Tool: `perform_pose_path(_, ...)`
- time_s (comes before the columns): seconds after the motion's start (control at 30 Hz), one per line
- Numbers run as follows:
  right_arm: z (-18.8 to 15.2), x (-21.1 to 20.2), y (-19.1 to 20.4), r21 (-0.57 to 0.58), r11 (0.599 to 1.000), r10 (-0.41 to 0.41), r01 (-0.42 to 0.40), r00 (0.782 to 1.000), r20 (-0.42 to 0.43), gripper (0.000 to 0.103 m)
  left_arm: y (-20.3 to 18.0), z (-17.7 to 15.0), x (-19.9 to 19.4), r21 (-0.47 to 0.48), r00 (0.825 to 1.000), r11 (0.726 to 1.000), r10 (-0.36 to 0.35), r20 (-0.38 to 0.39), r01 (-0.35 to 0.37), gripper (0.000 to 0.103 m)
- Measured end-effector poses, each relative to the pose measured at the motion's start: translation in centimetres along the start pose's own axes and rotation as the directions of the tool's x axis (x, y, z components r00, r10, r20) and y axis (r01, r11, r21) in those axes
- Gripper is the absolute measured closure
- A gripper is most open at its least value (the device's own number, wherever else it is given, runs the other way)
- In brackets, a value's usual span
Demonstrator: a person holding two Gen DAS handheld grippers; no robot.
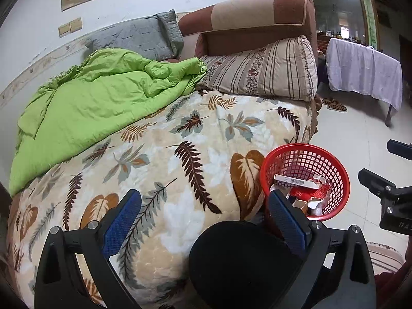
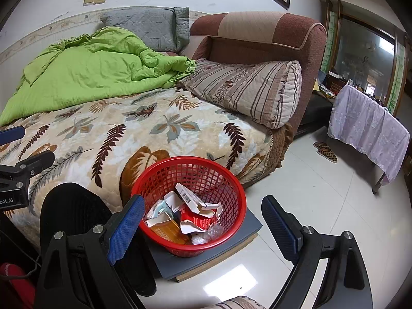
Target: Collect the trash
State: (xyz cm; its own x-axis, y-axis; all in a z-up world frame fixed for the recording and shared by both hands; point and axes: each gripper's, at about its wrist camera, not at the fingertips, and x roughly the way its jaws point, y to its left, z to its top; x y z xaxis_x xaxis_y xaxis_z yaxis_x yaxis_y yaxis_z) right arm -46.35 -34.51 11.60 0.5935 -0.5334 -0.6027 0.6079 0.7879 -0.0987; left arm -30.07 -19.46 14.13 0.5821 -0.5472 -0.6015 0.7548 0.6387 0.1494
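Beside the bed: a red basket [image 2: 189,206] sits on a flat gray board [image 2: 206,255] on the shiny floor [image 2: 309,206].
Trash: torn boxes and crumpled wrappers [image 2: 185,216] lie inside the basket. One white box with a bar code [image 2: 188,197] rests on top of the pile.
Left gripper [image 1: 204,221]: its blue fingers [image 1: 123,221] are spread wide with nothing between them. It hangs over the edge of the bed, and its right finger is in front of the basket's near rim.
Right gripper [image 2: 203,228]: it is spread wide too and holds nothing. The basket shows between its two fingers.
Knee: a dark knee [image 2: 74,213] is just beside the basket, against the bed.
Bed: a leaf blanket [image 2: 154,131] covers it. A green quilt [image 2: 87,69] is bunched up near the wall.
Pillows: a striped pillow [image 2: 247,90] leans on the brown headboard [image 2: 260,36], and a gray pillow [image 2: 152,27] lies by the wall.
Far side: a table with a pale cloth [image 2: 368,126] stands well apart from the bed, with slippers [image 2: 325,152] on the floor near it.
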Motion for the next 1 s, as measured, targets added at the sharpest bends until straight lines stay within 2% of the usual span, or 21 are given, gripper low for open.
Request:
perform_pose_path(0.17, 0.1, 0.1, 0.3, -0.011, 1.0, 0.001, -0.001, 1.0, -0.003, 0.009, 0.5, -0.1, 0.0, -0.017, 1.0, 1.0, -0.02, -0.003, 0.02, 0.005)
perform_pose_path(1.0, 0.2, 0.4, 0.8, -0.018, 1.0, -0.001, 0.0, 1.0, -0.014, 0.009, 1.0, -0.4, 0.1, -0.029, 1.0, 0.999, -0.027, -0.005, 0.027, 0.005)
